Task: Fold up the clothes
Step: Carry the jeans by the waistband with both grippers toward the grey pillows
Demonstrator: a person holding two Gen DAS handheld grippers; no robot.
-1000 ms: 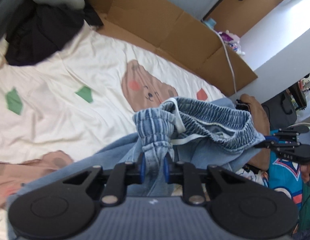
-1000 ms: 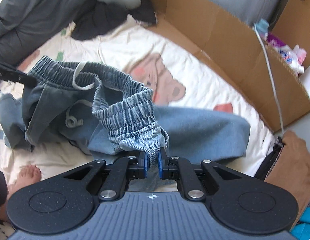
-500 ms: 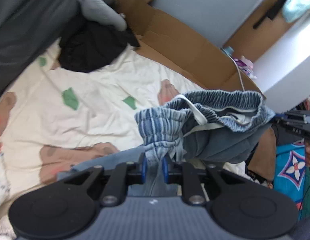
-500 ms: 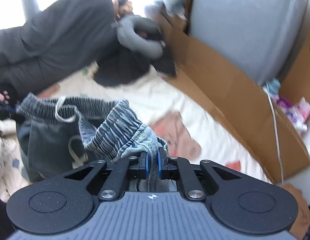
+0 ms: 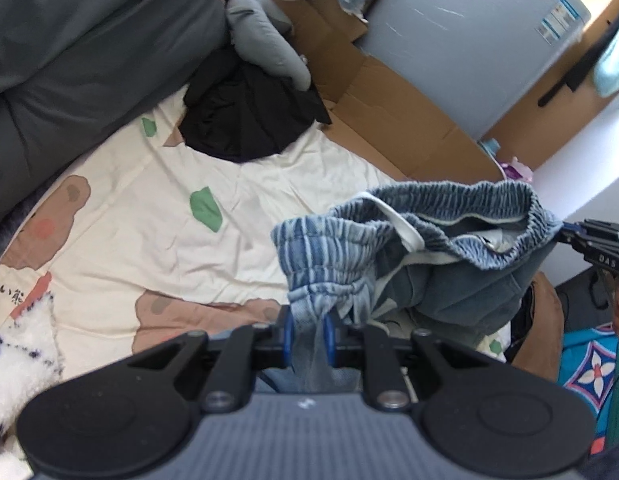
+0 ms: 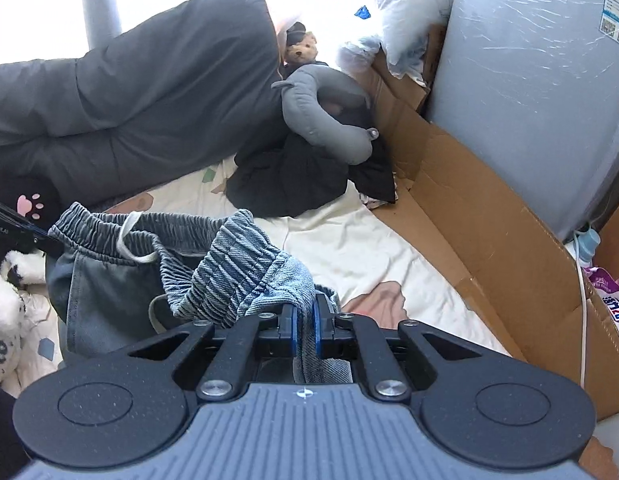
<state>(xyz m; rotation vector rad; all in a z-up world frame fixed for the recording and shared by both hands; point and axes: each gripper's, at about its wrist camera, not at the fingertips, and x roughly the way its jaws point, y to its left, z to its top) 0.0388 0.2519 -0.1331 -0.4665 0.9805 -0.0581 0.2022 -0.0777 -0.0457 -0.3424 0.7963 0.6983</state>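
Both tools are holding one pair of blue jeans (image 5: 461,264) up in the air, above the bed. The left tool (image 5: 308,330) is pinched tight on a bunch of the stretchy waistband, and the cloth squeezes out between its blue pads (image 5: 288,330). The right tool (image 6: 304,330) is pinched tight on the other end of the same waistband, with denim pushed up between its blue pads (image 6: 316,328). In the left view the right tool (image 5: 597,244) shows at the far right edge, with the waistband stretched across to it. In the right view the left tool (image 6: 13,226) shows at the far left edge, at the other end of the waistband. The waistband hangs open like a mouth between them, and a white drawstring (image 5: 401,228) loops out over its edge. The rest of the jeans droops down below the waistband. Under them is a cream sheet (image 5: 157,208) with brown bears and green shapes on it. A black piece of clothing (image 5: 249,120) lies in a heap at the far end of the sheet. A gray neck pillow (image 6: 329,116) rests on top of that heap. A big dark gray cushion (image 6: 141,88) leans behind it, and a small teddy bear (image 6: 303,50) peeks out beside the cushion. Flat brown cardboard (image 6: 469,216) lies along the side of the bed, next to a tall gray fridge (image 6: 537,80). A fluffy white and black toy (image 5: 17,348) sits at the near edge of the sheet.
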